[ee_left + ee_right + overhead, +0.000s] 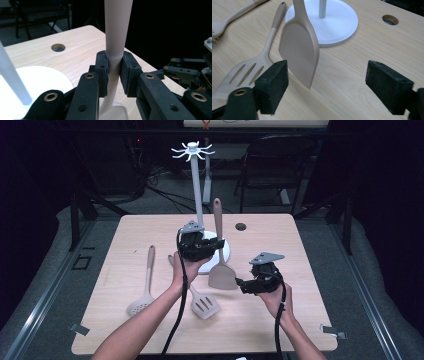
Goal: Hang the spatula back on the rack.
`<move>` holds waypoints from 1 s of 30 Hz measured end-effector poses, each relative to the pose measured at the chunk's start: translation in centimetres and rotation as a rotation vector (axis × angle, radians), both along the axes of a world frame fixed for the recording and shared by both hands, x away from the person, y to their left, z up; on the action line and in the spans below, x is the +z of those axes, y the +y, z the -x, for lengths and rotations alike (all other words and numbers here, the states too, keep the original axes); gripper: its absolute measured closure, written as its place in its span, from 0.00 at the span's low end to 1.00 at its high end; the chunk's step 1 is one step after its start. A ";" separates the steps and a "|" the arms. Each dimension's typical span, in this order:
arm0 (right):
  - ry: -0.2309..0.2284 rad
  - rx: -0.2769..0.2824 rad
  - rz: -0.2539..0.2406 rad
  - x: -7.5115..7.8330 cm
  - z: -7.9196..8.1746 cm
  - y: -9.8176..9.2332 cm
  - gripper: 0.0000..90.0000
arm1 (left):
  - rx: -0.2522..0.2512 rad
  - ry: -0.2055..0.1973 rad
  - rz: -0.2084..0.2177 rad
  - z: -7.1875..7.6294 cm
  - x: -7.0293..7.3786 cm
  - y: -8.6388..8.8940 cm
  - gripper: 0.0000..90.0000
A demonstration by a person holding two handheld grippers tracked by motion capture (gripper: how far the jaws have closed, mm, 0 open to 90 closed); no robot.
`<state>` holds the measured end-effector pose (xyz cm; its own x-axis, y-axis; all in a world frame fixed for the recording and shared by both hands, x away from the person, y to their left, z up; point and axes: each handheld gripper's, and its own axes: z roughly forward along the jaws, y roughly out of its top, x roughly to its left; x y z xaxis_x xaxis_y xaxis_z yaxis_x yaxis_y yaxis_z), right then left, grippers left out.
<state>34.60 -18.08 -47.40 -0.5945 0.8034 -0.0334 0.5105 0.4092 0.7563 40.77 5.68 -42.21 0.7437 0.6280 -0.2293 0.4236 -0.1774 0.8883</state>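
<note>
1. The left gripper [212, 247] is clamped on the solid spatula's [221, 270] handle, holding it upright just right of the white stand [196, 185].
2. The right gripper [243, 282], jaws apart, sits beside the blade.

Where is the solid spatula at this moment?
In the high view, the solid spatula is held upright by its handle in the left gripper, just right of the white stand's base, centre table.
</note>
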 end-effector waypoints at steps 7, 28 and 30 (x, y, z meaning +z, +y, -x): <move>0.030 -0.032 0.057 -0.5 0.0 -1.0 0.04 | 0.038 -0.015 -0.013 -0.4 0.9 0.0 0.86; 0.115 -0.043 0.133 -2.6 0.9 -2.9 0.01 | 0.129 -0.043 -0.071 -1.7 2.7 0.2 0.86; 0.113 -0.042 0.130 -2.8 0.8 -2.9 0.02 | 0.137 -0.041 -0.071 -1.8 2.7 0.2 0.86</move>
<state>33.84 -20.98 -50.17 -0.5665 0.8207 -0.0736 0.6081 0.4767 0.6349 42.60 5.84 -39.56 0.6574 0.7381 -0.1516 0.4117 -0.1833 0.8927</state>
